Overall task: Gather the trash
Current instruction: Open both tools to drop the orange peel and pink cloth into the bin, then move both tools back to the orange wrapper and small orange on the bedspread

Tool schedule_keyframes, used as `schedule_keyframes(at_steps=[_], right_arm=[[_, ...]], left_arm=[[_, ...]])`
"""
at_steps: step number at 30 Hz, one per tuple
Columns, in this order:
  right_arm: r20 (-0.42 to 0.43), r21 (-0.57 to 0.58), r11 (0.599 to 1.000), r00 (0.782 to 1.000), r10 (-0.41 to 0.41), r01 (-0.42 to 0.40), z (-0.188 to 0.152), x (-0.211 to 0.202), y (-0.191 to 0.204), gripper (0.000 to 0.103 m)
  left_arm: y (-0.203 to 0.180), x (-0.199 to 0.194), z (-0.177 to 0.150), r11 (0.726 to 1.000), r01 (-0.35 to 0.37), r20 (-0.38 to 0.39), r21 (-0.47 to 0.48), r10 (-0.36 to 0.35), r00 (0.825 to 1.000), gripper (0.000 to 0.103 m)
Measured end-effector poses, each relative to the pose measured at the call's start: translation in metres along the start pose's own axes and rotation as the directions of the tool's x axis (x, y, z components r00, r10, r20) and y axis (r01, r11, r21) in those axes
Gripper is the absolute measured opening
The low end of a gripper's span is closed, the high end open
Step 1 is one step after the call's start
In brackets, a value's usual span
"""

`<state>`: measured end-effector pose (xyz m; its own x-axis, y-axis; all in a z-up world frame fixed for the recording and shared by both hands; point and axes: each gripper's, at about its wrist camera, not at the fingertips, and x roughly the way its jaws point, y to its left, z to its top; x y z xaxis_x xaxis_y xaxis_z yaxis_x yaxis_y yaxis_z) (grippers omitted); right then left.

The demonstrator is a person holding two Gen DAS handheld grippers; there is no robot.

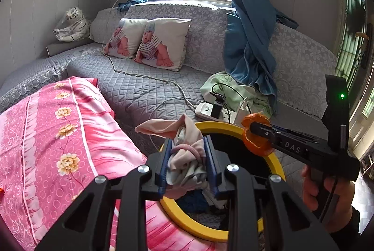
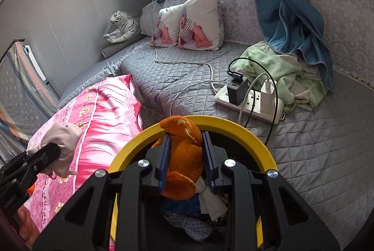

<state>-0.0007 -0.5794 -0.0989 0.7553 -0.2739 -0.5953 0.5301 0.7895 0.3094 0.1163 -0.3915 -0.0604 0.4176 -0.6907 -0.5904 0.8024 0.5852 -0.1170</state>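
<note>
the left gripper is clamped on a crumpled wad of pale pink and white soft cloth or tissue, held just above the near rim of the round yellow-rimmed bin. the right gripper is closed on curled, bright orange citrus peel, also over the bin's opening, where blue and white scraps already lie. both pieces look light; the wad is limp and compressible, so a pinch across its bunched middle should hold, while the peel seems stiffer, waxy and brittle at its torn edges, likely best gripped across the thick curved part. the bin stands at the near edge of the grey quilted bed cover, beside a glossy pink floral pillow.
</note>
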Motion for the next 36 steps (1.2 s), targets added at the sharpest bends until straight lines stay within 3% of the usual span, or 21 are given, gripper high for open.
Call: schedule_keyframes(at_steps=[14,19,21,23,27,30,36], right_arm=[[-0.040,0.040,0.999,0.999,-0.014,0.016,-0.006,0.012,-0.011,0.027],[-0.037,0.089,0.996,0.999,-0.020,0.023,-0.005,0.012,-0.021,0.033],[-0.021,0.107,0.994,0.999,-0.032,0.034,-0.004,0.008,-0.025,0.045],[-0.001,0.123,0.992,0.999,-0.042,0.041,-0.002,0.003,-0.029,0.045],[0.031,0.146,0.988,0.998,-0.053,0.048,0.001,-0.007,-0.035,0.045],[0.044,0.136,0.990,0.999,-0.029,0.023,0.002,-0.012,-0.035,0.046],[0.043,0.006,0.997,0.996,0.079,-0.079,0.002,-0.016,-0.002,0.057]], left_arm=[[0.005,0.029,-0.011,0.998,0.047,-0.080,-0.048,-0.051,0.995,0.028],[0.008,0.027,-0.011,0.997,0.049,-0.071,-0.058,-0.053,0.996,0.042],[0.010,0.026,-0.011,0.997,0.035,-0.062,-0.075,-0.040,0.997,0.056],[0.015,0.023,-0.009,0.994,0.029,-0.050,-0.101,-0.034,0.998,0.058],[0.030,0.010,-0.004,0.986,-0.028,0.006,-0.162,0.030,1.000,0.076],[0.041,-0.002,0.002,0.978,-0.080,0.032,-0.192,0.088,0.996,0.083],[0.081,-0.044,0.008,0.952,-0.180,0.104,-0.246,0.211,0.972,0.090]])
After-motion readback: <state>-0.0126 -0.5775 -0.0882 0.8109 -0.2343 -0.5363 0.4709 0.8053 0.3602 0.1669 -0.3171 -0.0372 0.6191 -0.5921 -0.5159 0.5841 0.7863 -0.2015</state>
